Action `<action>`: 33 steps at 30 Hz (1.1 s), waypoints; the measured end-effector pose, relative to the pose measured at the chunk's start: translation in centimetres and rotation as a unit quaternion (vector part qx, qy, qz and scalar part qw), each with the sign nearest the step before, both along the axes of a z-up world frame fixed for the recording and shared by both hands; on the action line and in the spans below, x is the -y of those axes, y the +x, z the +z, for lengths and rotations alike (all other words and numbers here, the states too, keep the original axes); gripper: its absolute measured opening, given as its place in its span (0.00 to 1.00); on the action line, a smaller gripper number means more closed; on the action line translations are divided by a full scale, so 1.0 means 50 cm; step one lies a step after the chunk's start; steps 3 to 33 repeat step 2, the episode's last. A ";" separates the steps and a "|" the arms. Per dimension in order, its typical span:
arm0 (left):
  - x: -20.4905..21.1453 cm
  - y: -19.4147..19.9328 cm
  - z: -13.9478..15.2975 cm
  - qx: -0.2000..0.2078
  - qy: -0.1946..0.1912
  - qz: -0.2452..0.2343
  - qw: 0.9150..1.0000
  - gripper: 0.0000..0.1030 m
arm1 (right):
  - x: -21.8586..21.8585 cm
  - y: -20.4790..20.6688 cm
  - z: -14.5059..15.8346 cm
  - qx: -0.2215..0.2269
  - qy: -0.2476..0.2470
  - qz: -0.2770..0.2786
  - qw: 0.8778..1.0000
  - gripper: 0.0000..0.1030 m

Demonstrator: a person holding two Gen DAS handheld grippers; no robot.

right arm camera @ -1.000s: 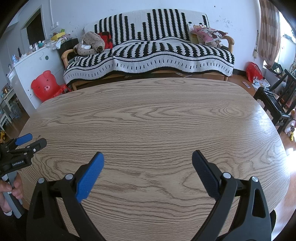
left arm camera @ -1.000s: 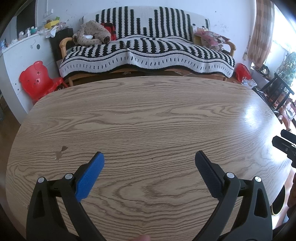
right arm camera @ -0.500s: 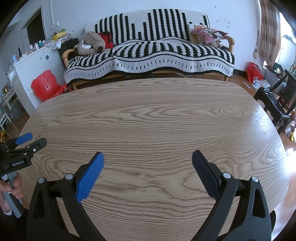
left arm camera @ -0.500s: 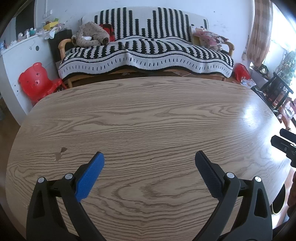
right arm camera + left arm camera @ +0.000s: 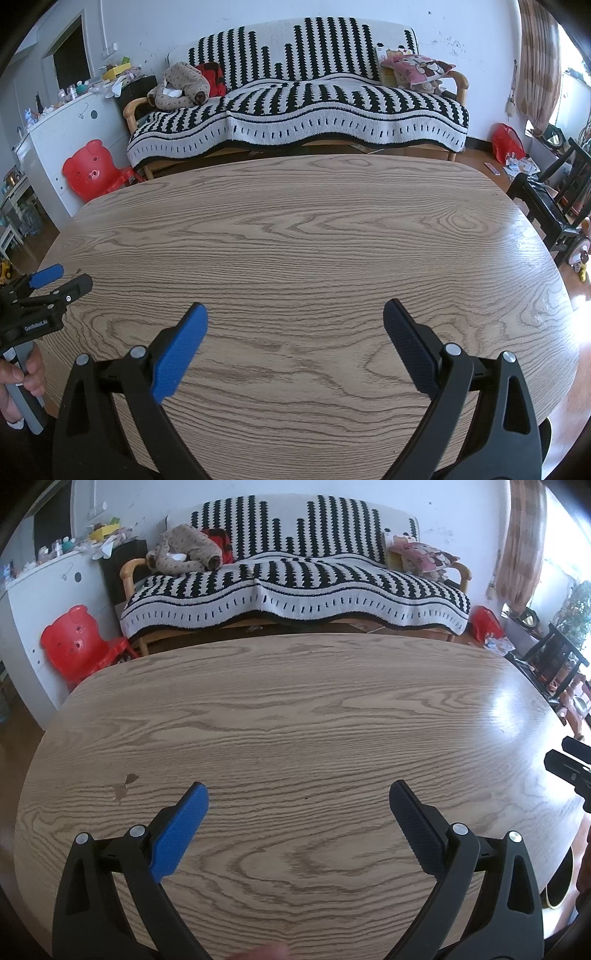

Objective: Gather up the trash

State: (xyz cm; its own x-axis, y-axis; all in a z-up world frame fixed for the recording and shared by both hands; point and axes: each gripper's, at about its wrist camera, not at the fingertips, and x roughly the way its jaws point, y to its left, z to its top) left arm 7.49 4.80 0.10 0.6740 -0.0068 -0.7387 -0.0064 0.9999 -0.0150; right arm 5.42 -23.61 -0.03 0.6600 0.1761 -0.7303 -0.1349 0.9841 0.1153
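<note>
The left gripper (image 5: pixel 298 797) hovers over the wooden table (image 5: pixel 295 709) with its jaws spread wide and nothing between them; the right gripper (image 5: pixel 295 317) does the same beside it. Two grippers, one table. No trash shows in either view, so I cannot tell where it lies. Ahead of both, past the table's far edge, one red bear chair (image 5: pixel 94 171) stands left of one striped sofa (image 5: pixel 295 107).
</note>
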 end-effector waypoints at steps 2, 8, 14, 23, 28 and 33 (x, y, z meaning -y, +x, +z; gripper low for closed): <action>0.001 -0.001 0.000 0.000 0.001 0.001 1.000 0.93 | 0.000 0.000 0.000 0.000 0.000 0.000 1.000 0.90; 0.001 -0.001 0.000 0.000 0.001 0.001 1.000 0.93 | 0.000 0.000 0.000 0.000 0.000 0.000 1.000 0.90; 0.001 -0.001 0.000 0.000 0.001 0.001 1.000 0.93 | 0.000 0.000 0.000 0.000 0.000 0.000 1.000 0.90; 0.001 -0.001 0.000 0.000 0.001 0.001 1.000 0.93 | 0.000 0.000 0.000 0.000 0.000 0.000 1.000 0.90; 0.001 -0.001 0.000 0.000 0.001 0.001 1.000 0.93 | 0.000 0.000 0.000 0.000 0.000 0.000 1.000 0.90; 0.001 -0.001 0.000 0.000 0.001 0.001 1.000 0.93 | 0.000 0.000 0.000 0.000 0.000 0.000 1.000 0.90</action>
